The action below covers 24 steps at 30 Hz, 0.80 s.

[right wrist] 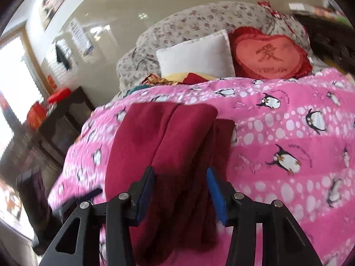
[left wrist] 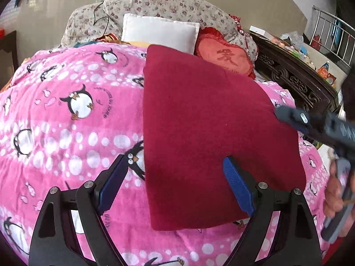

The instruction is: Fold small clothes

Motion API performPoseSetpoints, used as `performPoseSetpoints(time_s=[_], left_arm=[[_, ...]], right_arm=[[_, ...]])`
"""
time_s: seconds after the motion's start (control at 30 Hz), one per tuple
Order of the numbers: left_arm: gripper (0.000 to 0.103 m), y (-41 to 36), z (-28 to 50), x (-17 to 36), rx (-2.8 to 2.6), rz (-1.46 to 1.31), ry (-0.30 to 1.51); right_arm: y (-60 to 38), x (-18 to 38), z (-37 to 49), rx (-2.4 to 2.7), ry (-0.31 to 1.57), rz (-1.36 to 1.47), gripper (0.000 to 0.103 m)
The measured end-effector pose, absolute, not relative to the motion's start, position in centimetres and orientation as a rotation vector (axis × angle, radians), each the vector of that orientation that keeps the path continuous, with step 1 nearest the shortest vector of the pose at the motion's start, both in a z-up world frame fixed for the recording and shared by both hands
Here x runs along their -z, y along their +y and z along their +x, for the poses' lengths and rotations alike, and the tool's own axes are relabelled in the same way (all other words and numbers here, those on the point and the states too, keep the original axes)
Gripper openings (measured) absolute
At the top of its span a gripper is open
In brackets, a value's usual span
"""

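A dark red folded garment (left wrist: 210, 133) lies flat on the pink penguin blanket (left wrist: 77, 133). My left gripper (left wrist: 175, 173) is open above the garment's near left edge and holds nothing. My right gripper (left wrist: 310, 124) reaches in from the right over the garment's right edge. In the right wrist view the garment (right wrist: 164, 146) is bunched in thick folds between the fingers of my right gripper (right wrist: 180, 177), which stand apart around it; whether the blue pads (right wrist: 216, 197) press the cloth is unclear.
A white pillow (left wrist: 159, 33), a red heart cushion (left wrist: 224, 57) and floral bedding (left wrist: 166, 2) lie at the bed's head. A dark carved wooden table (left wrist: 295, 75) with clutter stands right of the bed. A dark cabinet (right wrist: 66, 119) stands on the other side.
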<state>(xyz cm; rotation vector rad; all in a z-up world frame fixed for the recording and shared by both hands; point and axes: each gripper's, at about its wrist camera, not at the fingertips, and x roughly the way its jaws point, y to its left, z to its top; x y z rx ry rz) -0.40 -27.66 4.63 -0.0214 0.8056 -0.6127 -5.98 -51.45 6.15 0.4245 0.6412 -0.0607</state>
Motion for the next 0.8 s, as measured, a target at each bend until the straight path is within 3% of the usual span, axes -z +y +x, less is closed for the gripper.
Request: performPoseSetpoints(time_s=[0.17, 0.2, 0.27, 0.43, 0.6, 0.7, 0.8], left_arm=[[0.087, -27.8, -0.3, -4.3, 0.616, -0.026, 0.803], [0.087, -27.8, -0.2, -4.2, 0.619, -0.033, 0.806], [0.087, -27.7, -0.2, -4.1, 0.621, -0.047, 0.807], [0.087, -27.8, -0.1, -4.8, 0.620, -0.091, 0.776], [0.087, -28.9, 0.3, -4.2, 0.627, -0.081, 0.795], [0.087, -28.8, 0.7, -3.5, 0.627, -0.093, 0.827], [0.087, -28.7, 0.4, -3.5, 0.622, -0.085, 0.820]], right_arm=[[-53.6, -4.7, -0.1, 0.104, 0.723, 0.452, 0.045], [-53.9, -4.4, 0.6, 0.091, 0.722, 0.462, 0.042], [-54.0, -4.9, 1.3, 0.082, 0.686, 0.420, 0.026], [-53.0, -6.5, 2.3, 0.109, 0.636, 0.268, 0.019], [-54.3, -4.6, 4.2, 0.147, 0.672, 0.274, 0.018], [-55.0, -5.0, 2.7, 0.135, 0.664, 0.328, 0.029], [-53.8, -6.9, -0.2, 0.130, 0.649, 0.313, 0.032]])
